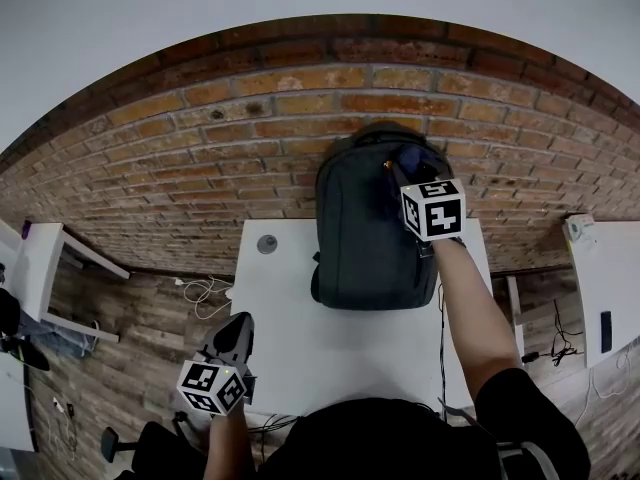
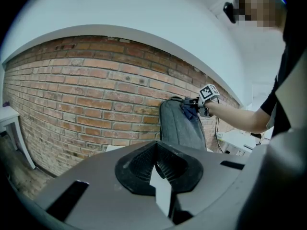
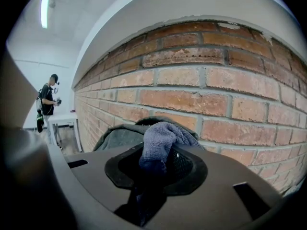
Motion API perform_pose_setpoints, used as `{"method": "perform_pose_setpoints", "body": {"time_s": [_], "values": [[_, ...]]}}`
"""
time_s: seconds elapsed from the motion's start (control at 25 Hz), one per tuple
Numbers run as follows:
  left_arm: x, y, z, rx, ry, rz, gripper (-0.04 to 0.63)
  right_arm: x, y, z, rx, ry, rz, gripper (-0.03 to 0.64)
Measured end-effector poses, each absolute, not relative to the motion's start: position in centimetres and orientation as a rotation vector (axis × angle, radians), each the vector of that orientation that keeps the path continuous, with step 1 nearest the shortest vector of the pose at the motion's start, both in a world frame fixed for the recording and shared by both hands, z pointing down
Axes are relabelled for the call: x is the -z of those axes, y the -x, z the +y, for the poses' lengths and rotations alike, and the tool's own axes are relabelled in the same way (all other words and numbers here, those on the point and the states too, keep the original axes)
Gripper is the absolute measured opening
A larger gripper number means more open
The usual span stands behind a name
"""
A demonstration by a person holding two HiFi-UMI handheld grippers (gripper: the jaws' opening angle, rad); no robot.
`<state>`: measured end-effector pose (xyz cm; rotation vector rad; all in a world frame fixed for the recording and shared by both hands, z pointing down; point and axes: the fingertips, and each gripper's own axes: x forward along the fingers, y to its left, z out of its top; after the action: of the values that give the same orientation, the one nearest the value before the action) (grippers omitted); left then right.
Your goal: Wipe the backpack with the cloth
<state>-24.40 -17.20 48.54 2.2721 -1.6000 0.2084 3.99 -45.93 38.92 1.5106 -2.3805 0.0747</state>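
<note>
A dark grey backpack [image 1: 365, 228] stands upright on the white table [image 1: 300, 338], leaning against the brick wall [image 1: 200, 158]. My right gripper [image 1: 403, 175] is at the bag's upper right, shut on a blue cloth [image 1: 416, 158] that presses against the top of the bag. The right gripper view shows the cloth [image 3: 160, 138] bunched in the right gripper [image 3: 158, 159], with the backpack top [image 3: 120, 137] just beyond. My left gripper [image 1: 236, 334] hangs by the table's front left edge, shut and empty. From the left gripper [image 2: 156, 166] the backpack [image 2: 180, 128] stands far ahead.
A small grey round object [image 1: 266, 244] lies on the table's far left corner. Cables [image 1: 205, 290] lie on the wooden floor to the left. White furniture stands at the left [image 1: 40, 258] and right [image 1: 600, 288]. A person [image 3: 47, 102] stands far off beside a white table [image 3: 62, 119].
</note>
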Motion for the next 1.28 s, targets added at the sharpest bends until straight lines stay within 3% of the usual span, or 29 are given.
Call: {"method": "perform_pose_setpoints", "body": {"time_s": [1.28], "values": [[-48.9,24.1,-16.7,-0.216,-2.262,-1.594,-0.003,-42.9,3.6,-42.7,-0.132,-1.256,-2.426,0.104]]}}
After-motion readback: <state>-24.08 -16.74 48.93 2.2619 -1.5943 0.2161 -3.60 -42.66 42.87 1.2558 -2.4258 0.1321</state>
